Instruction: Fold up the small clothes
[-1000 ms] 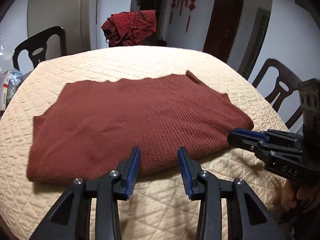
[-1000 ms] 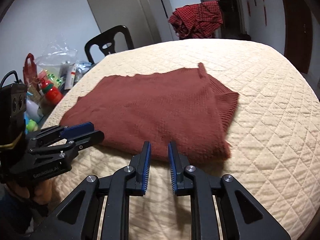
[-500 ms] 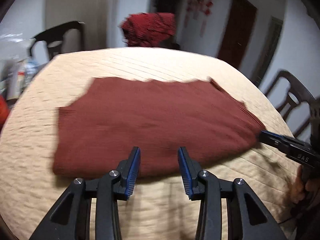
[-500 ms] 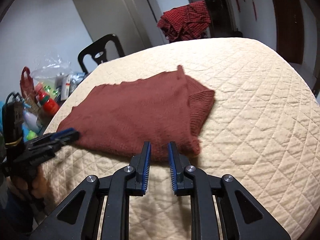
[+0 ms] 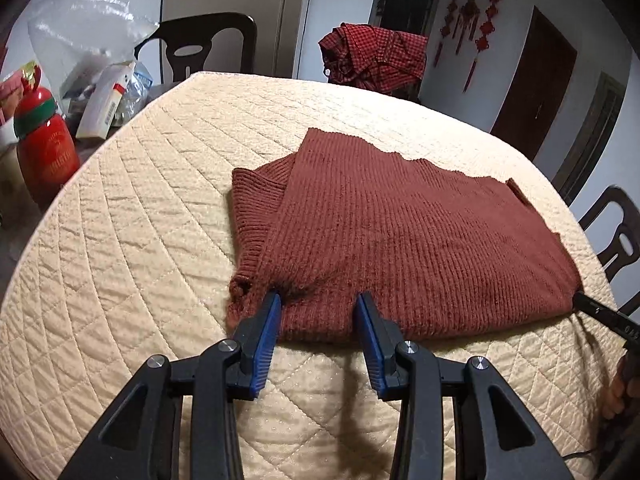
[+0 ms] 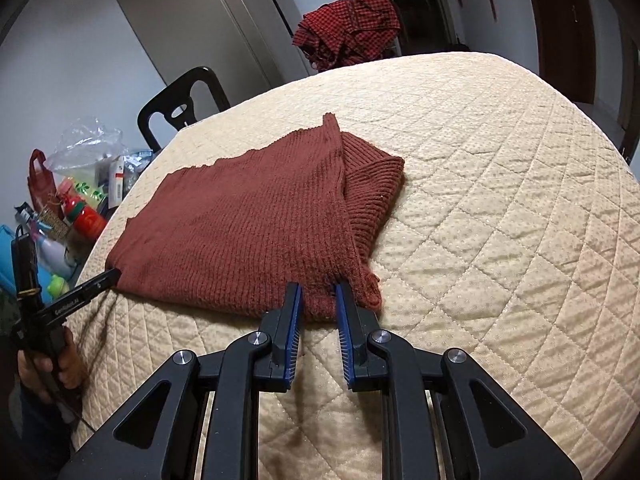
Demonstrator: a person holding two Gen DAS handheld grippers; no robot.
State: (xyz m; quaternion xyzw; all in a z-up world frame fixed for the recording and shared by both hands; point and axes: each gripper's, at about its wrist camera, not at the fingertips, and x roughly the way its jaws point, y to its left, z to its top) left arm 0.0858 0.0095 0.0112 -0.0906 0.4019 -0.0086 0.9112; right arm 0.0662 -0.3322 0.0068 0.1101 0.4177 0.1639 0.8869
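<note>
Rust-red knitted sweater (image 5: 404, 236) lies folded flat on a bench covered with a cream quilted cloth (image 5: 132, 248). Beyond the bench's left edge stand a red bottle (image 5: 46, 148) and a clear plastic bag (image 5: 86, 28). The left hand-held gripper (image 5: 318, 300) sits at the sweater's near left corner, blue pads partly open, with the knit edge bunched between them. The right hand-held gripper (image 6: 318, 288) sits at the near right corner, jaws narrowly apart, pinching the hem. A checked red garment (image 6: 352, 26) hangs over a chair beyond the bench's far edge.
</note>
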